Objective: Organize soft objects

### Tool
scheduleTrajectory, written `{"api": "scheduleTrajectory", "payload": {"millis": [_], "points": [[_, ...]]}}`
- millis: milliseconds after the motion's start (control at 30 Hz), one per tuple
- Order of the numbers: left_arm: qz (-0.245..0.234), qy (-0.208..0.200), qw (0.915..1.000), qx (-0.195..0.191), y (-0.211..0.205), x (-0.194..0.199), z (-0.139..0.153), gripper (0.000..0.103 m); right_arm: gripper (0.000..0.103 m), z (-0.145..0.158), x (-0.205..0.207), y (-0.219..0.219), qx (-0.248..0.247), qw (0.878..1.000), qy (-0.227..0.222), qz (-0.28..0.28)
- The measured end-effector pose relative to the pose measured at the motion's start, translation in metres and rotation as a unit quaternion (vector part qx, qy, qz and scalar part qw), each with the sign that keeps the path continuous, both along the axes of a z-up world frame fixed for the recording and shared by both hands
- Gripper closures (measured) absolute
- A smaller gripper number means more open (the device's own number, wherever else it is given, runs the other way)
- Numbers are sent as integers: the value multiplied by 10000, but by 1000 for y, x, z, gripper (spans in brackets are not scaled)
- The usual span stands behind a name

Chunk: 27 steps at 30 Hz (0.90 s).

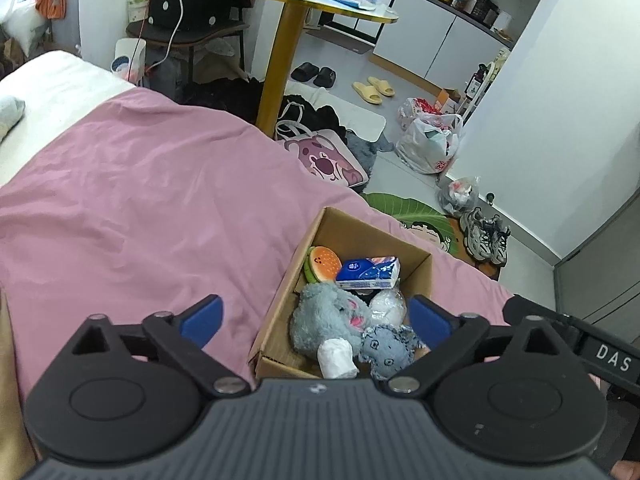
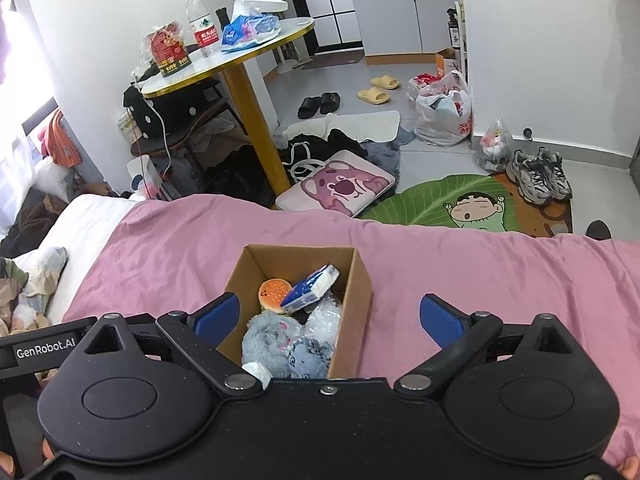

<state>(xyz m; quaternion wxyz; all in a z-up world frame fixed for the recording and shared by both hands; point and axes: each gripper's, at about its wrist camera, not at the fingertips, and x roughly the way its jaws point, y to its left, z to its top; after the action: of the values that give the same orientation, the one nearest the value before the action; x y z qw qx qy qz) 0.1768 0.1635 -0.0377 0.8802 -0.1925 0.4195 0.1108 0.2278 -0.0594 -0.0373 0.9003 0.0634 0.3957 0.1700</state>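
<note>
I see the cardboard box (image 2: pixel 360 300) sitting on the pink bedspread (image 2: pixel 480 280), packed with a burger toy (image 2: pixel 274 294), a blue tissue pack (image 2: pixel 310 290), a grey plush (image 2: pixel 266 338), a smaller blue plush (image 2: pixel 310 358) and a white wrapped bundle (image 1: pixel 386 306). My left gripper (image 1: pixel 316 316) and right gripper (image 2: pixel 330 318) both hover over it, jaws spread wide, holding nothing. Beyond the bed stands a round table (image 2: pixel 256 54).

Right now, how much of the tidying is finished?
It looks nearly or fully done. The cardboard box on the pink bedcover already holds a burger plush, a tissue pack, a grey plush toy and a smaller blue one. The left gripper and right gripper are open and empty. No loose toys show on the bedcover.
</note>
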Motion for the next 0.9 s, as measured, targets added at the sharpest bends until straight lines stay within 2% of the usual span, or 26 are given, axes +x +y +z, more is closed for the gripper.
{"api": "scheduleTrajectory", "payload": {"millis": [200,900], "points": [[-97,-51,9998,194,-17,-12,16,1,0,11,-16,-25,104,9999,-70,-34],[-493,-347,9953,754,-84,-82,66,1,0,60,-97,-129,156,9988,-458,47]]}}
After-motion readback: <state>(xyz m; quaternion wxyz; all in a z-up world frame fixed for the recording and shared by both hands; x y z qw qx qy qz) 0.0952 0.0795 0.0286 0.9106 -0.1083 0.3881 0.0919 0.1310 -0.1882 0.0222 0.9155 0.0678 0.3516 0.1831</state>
